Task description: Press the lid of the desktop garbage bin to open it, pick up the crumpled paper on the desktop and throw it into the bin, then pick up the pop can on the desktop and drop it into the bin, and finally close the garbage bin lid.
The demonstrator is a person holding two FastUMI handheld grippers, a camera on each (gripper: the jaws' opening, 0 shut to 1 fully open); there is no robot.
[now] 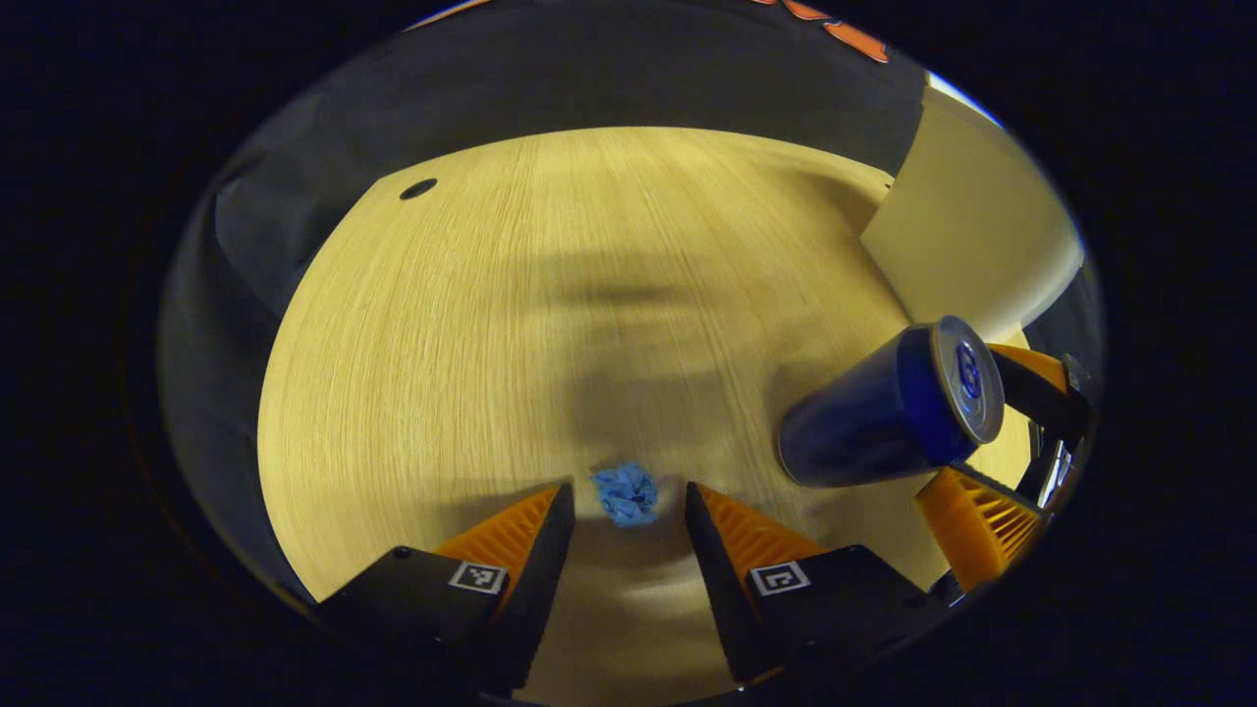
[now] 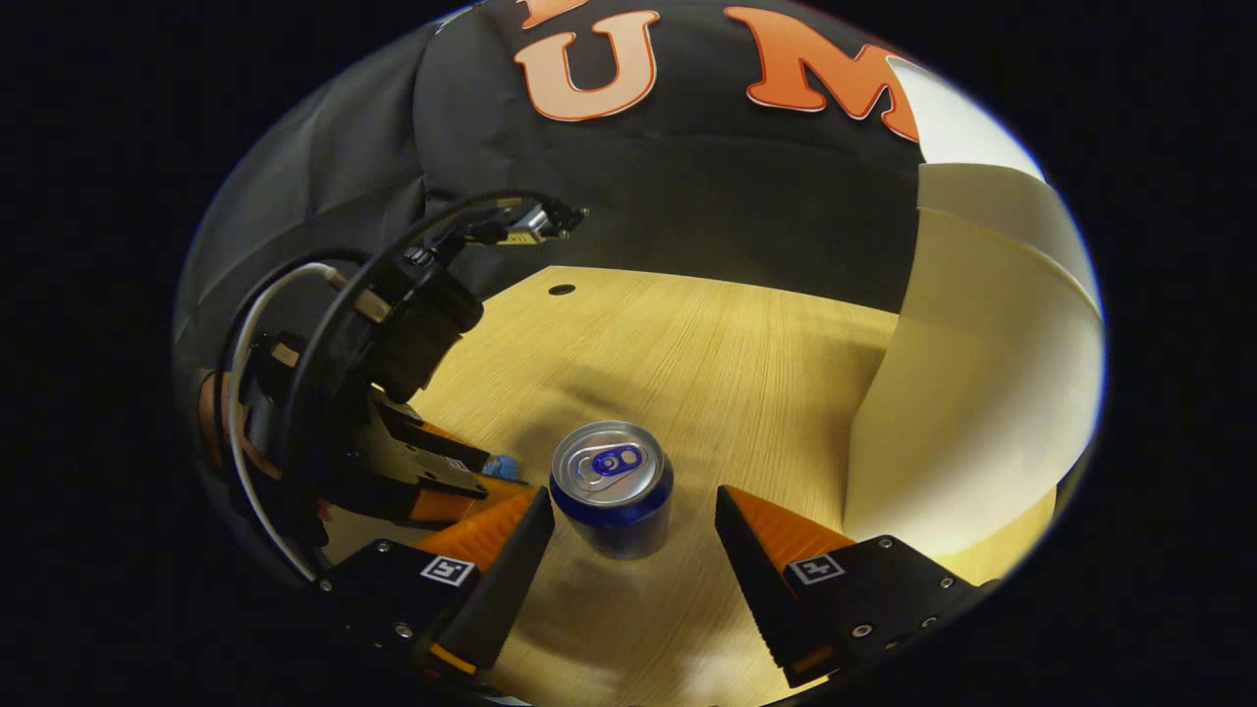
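The left gripper (image 1: 628,516) hangs with its fingers spread wide, the crumpled paper (image 1: 626,494) lying on the wooden desktop (image 1: 471,344) right between the fingertips. That little wad looks feather-light and soft; it should squash readily, so a pinch across its middle seems best. The pop can (image 2: 612,483) stands upright just beside the paper, between the parted fingers of the right gripper (image 2: 633,530). It's likely slick and thin-walled, so take its sides gently. The pale bin (image 2: 972,412) rises beyond the can.
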